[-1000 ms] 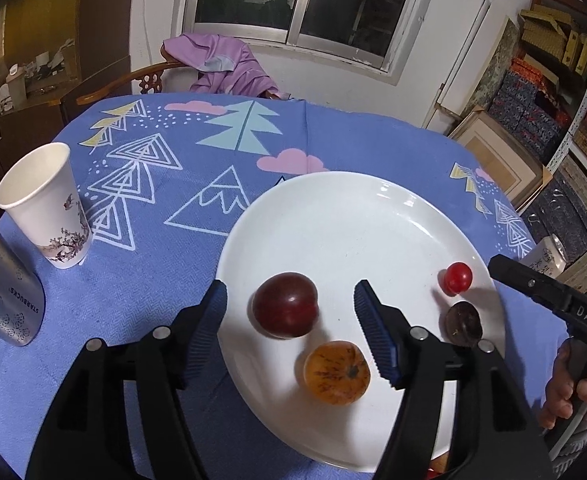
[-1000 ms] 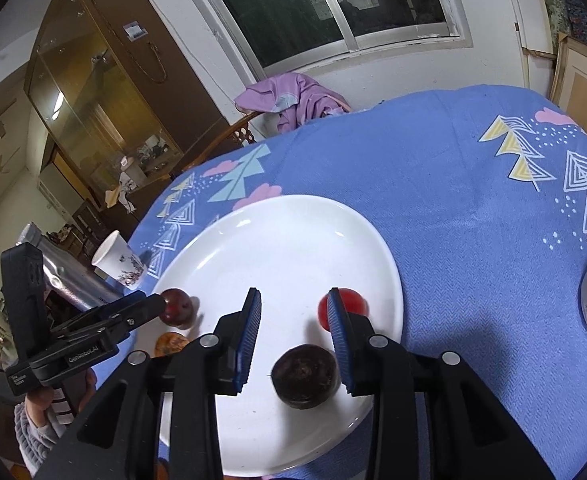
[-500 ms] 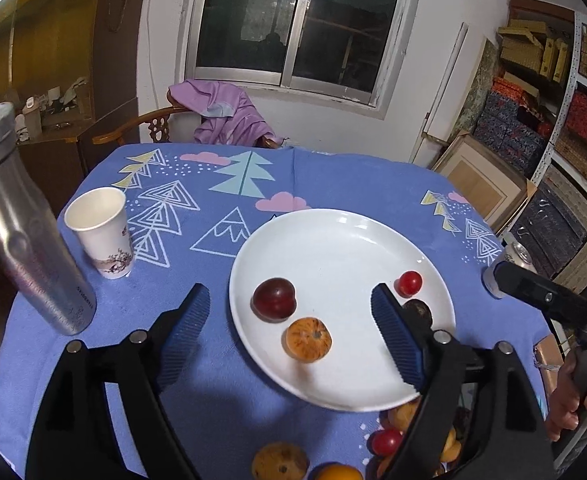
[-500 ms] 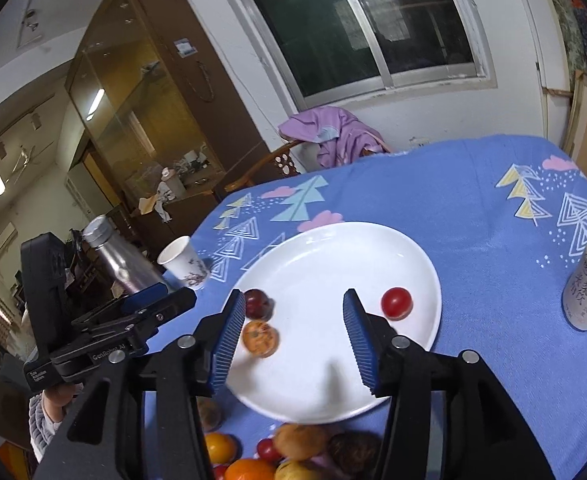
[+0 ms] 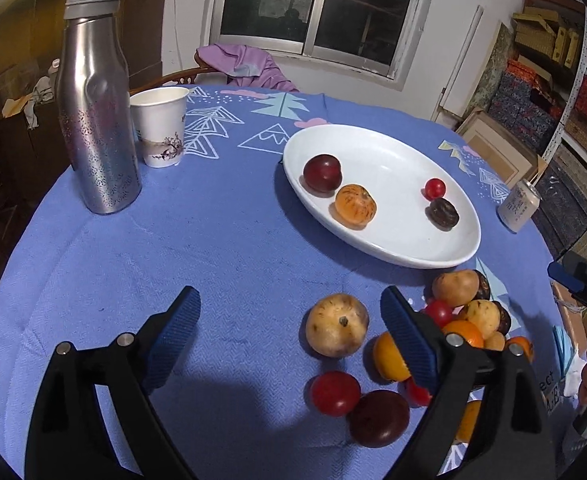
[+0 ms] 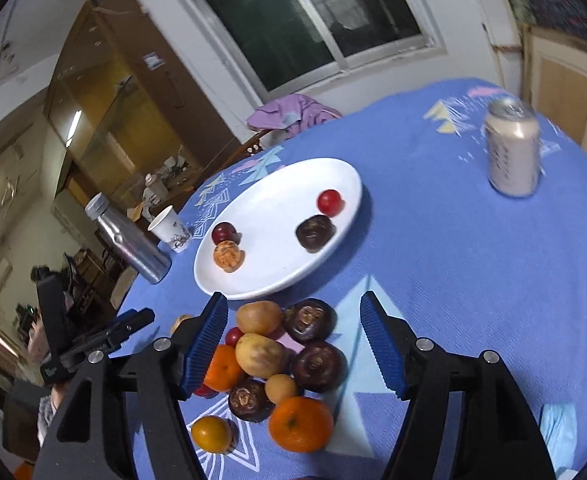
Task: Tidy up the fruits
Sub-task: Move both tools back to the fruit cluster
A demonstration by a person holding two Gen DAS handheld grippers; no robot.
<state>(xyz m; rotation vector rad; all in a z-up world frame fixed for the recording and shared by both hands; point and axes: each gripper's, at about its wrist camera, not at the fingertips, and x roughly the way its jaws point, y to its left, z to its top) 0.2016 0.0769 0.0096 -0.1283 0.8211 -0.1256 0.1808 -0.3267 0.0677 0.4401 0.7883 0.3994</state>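
A white plate [image 5: 393, 160] [image 6: 277, 280] holds a dark plum [image 5: 322, 173], an orange-striped fruit [image 5: 355, 205], a cherry tomato [image 5: 435, 188] and a dark wrinkled fruit [image 5: 442, 213]. Near the table's front edge lies a pile of loose fruits [image 6: 277, 360]: yellow-brown ones, oranges, red tomatoes and dark ones. My left gripper [image 5: 289, 340] is open and empty above the cloth, just left of a yellow-brown fruit [image 5: 336, 330]. My right gripper [image 6: 293, 344] is open and empty, its jaws either side of the pile and above it.
A steel bottle [image 5: 95, 100] and a paper cup [image 5: 160, 126] stand at the table's left. A drinks can [image 6: 513, 148] stands to the right of the plate. The table has a blue patterned cloth [image 5: 221, 240]. A chair with purple cloth [image 5: 245, 66] stands behind.
Both grippers have pulled back from over the plate toward the table's front edge. The pile of loose fruits has come into view under them. Both stay open and empty.
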